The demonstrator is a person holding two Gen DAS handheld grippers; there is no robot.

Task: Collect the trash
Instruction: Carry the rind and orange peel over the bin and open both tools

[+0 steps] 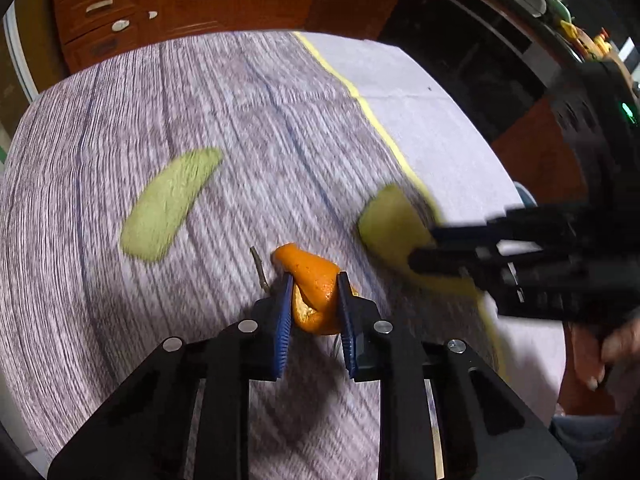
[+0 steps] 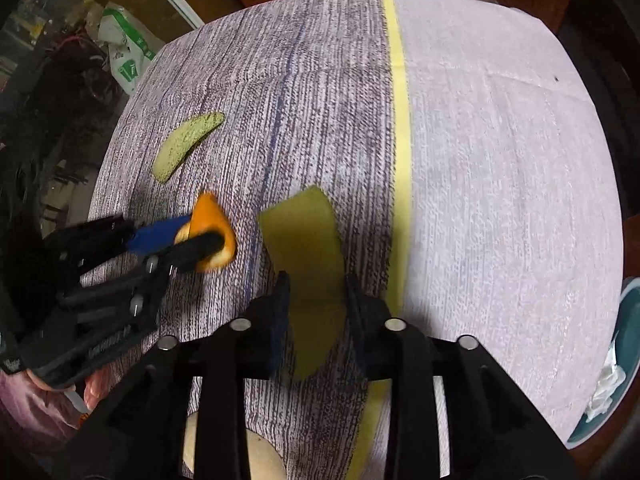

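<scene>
My left gripper [image 1: 314,284] is shut on an orange peel [image 1: 314,280] and holds it over the grey striped tablecloth [image 1: 200,100]; it also shows in the right wrist view [image 2: 202,236], with the orange peel [image 2: 210,216] between its jaws. My right gripper [image 2: 316,284] is shut on a yellow-green peel strip [image 2: 308,240]; it shows in the left wrist view [image 1: 422,246] holding that strip [image 1: 390,220]. A second green peel [image 1: 168,204] lies loose on the cloth to the left, also seen in the right wrist view [image 2: 186,144].
A small brown twig [image 1: 260,266] lies beside the orange peel. A yellow stripe [image 2: 400,120] runs down the cloth. A teal bin [image 2: 618,360] with white paper in it sits at the table's right. Wooden drawers [image 1: 120,20] stand behind the table. A plastic bag [image 2: 128,56] lies at the far left.
</scene>
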